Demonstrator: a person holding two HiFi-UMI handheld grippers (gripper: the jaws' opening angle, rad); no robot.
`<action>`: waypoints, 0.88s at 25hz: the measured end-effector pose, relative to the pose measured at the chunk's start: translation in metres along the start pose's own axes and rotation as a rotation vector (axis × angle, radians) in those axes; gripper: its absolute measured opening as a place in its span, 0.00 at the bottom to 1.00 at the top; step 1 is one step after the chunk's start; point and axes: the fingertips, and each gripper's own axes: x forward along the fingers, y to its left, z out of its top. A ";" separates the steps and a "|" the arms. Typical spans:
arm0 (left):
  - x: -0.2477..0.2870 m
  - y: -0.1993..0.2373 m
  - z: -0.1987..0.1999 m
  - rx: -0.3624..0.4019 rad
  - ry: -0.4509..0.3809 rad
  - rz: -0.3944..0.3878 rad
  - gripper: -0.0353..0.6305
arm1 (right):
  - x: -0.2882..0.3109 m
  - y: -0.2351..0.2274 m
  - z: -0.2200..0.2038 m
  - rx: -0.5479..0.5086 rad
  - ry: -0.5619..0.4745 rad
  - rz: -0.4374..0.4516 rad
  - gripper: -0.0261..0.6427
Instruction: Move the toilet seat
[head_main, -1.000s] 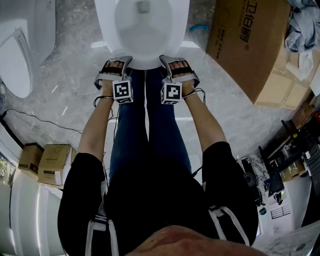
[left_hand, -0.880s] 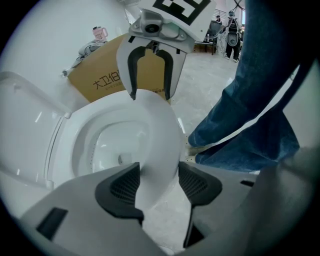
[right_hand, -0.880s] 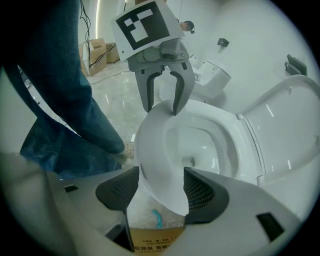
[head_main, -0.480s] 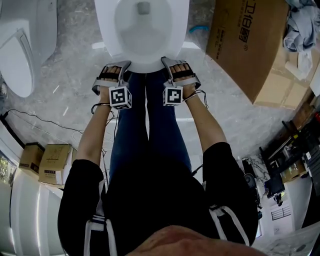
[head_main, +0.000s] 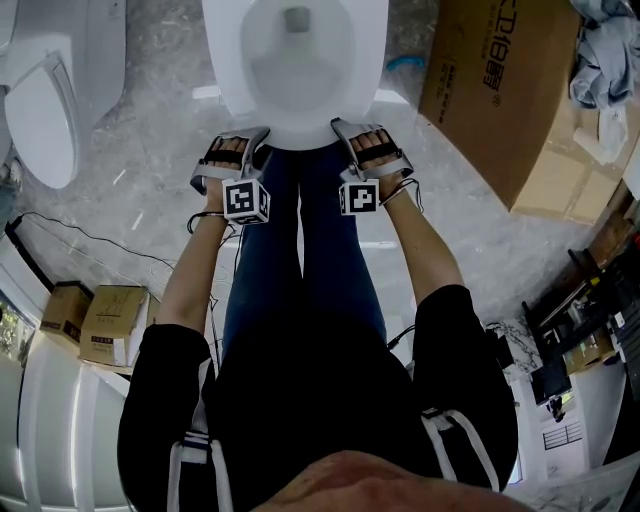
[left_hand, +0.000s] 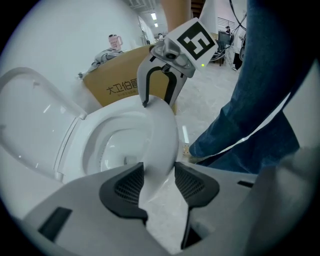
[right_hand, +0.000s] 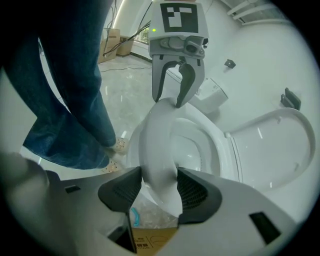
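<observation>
The left gripper (left_hand: 159, 182) has its pads closed on the front edge of the seat (left_hand: 161, 132), one pad on each face. The right gripper (right_hand: 159, 186) pinches the same seat (right_hand: 161, 145) the same way. Each gripper view also shows the other gripper clamped on the seat farther along, and the lid (right_hand: 280, 142) standing open behind the bowl. Only these views show the pads touching the seat.

From the head view the grippers sit side by side at the seat's front (head_main: 296, 130), with the jeans (head_main: 300, 260) between the forearms. Here the jaw tips are hidden at the rim, and the lid is cut off at the top edge. I cannot tell whether the seat rests on the bowl (head_main: 295, 45) or is raised. Beyond, a box (head_main: 500, 90) stands to the right and a second toilet (head_main: 40, 110) to the left.
</observation>
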 end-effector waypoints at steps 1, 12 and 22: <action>-0.002 0.001 0.001 -0.003 -0.004 0.007 0.35 | -0.003 -0.001 0.000 -0.004 -0.001 -0.001 0.39; -0.024 0.018 0.012 0.107 0.018 0.127 0.48 | -0.043 -0.030 0.007 0.042 -0.043 -0.013 0.35; -0.061 0.051 0.049 0.205 -0.010 0.281 0.35 | -0.088 -0.070 0.017 0.088 -0.057 -0.039 0.31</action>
